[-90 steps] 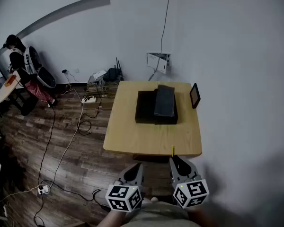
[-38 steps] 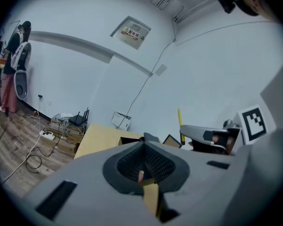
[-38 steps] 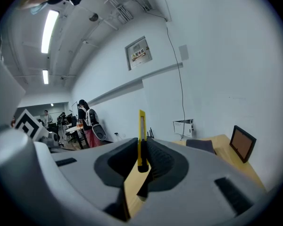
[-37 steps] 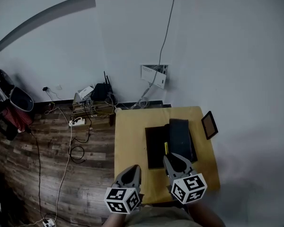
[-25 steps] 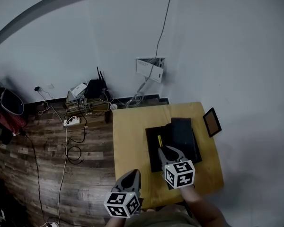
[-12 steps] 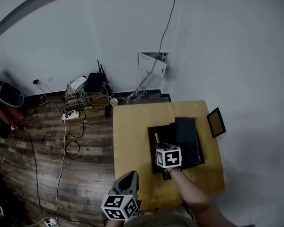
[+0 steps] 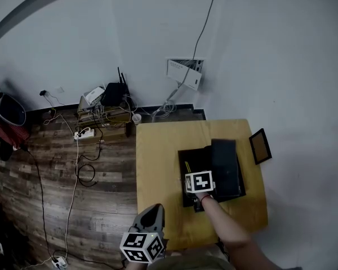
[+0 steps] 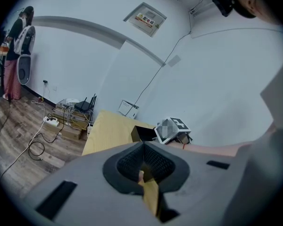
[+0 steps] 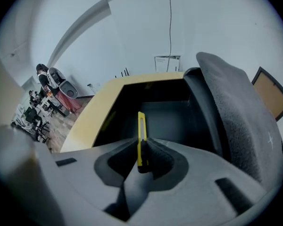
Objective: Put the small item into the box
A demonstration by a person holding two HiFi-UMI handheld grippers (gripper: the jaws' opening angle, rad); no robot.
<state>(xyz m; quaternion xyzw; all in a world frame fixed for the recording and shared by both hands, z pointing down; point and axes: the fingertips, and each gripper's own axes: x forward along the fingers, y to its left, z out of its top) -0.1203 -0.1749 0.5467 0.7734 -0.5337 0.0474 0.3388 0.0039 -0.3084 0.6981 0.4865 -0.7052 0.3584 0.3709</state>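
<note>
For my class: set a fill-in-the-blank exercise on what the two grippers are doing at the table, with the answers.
The right gripper is shut on a slim ___ utility knife.
It holds the knife over the open black ___.
That container sits on a light ___ table.
The left gripper, jaws together, holds ___.
Missing words: yellow; box; wooden; nothing.

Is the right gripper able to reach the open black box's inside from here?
Probably yes: the right gripper, holding the yellow utility knife, hovers over the black box; its dark grey lid leaves this part uncovered.
</note>
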